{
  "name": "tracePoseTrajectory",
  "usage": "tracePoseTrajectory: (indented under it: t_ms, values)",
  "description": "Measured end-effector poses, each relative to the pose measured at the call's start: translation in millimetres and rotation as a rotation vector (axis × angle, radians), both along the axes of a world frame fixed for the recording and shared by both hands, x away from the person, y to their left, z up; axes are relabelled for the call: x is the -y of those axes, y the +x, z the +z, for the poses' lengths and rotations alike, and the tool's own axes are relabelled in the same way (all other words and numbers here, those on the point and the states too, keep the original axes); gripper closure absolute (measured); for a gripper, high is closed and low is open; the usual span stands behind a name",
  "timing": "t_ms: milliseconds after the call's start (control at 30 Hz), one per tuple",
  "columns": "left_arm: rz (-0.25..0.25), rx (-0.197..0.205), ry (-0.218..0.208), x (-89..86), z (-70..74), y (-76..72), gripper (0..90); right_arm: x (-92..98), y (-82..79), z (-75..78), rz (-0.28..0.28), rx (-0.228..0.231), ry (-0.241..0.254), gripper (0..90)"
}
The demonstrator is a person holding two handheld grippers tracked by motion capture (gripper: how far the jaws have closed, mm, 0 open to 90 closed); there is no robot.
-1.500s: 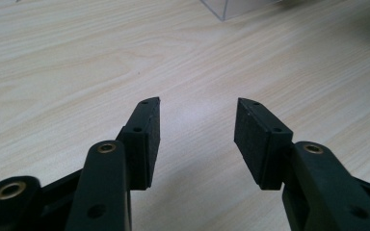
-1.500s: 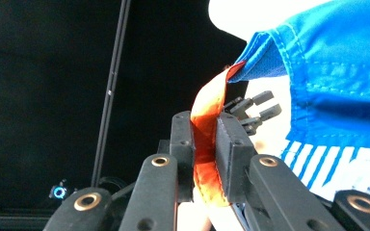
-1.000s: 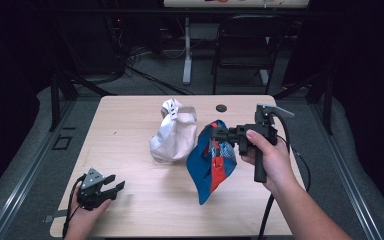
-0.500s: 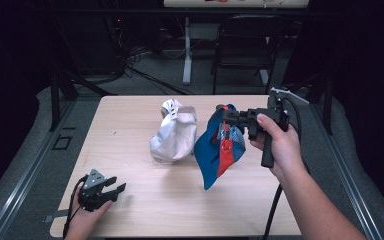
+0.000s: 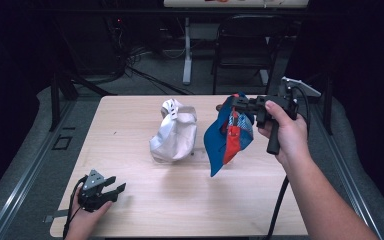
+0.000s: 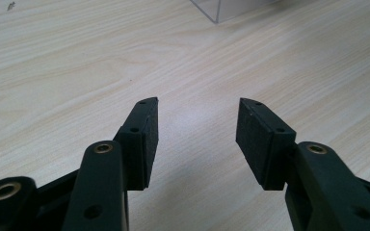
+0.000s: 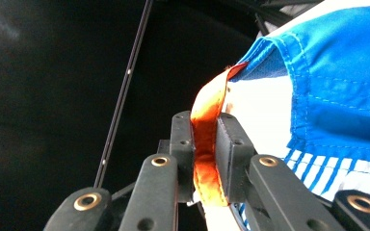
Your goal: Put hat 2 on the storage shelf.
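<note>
Right gripper view: right claw [image 7: 204, 144] pinches the blue-orange cloth [image 7: 318, 91]; left claw [image 6: 196, 139] gapes wide, empty.

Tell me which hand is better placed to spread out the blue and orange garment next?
Probably the right. The right tool is already shut on the orange hem of the blue and orange garment, which hangs above the table. The left tool rests open at the near left corner, far away.

Each black gripper [image 5: 99, 192] has brass-ringed screws and a trailing cable.
</note>
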State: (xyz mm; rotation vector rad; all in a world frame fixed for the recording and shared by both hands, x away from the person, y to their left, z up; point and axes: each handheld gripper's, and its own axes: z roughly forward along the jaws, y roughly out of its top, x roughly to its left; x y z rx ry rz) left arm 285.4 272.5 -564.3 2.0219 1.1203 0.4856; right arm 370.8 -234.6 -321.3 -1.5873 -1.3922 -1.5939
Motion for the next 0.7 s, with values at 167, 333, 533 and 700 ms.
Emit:
tracePoseTrajectory:
  t_ms: [167, 333, 533, 700]
  values:
    - [-0.001, -0.005, 0.01, -2.0, 1.0, -0.2, 50.1, 8.5, 7.8, 6.4, -0.04, 0.008, -0.009, 78.9]
    - [0.006, -0.003, 0.006, -2.2, -0.1, 0.4, 49.3, 9.8, 15.3, 9.2, -0.067, 0.003, -0.028, 78.9]
    - [0.007, -0.006, 0.011, -2.8, -0.1, 0.8, 49.2, 8.1, 31.2, 10.0, -0.095, 0.001, -0.042, 78.9]
    - [0.008, -0.015, 0.018, -3.7, 0.6, 0.7, 49.2, 3.6, 41.3, 6.2, -0.108, -0.009, -0.059, 78.9]
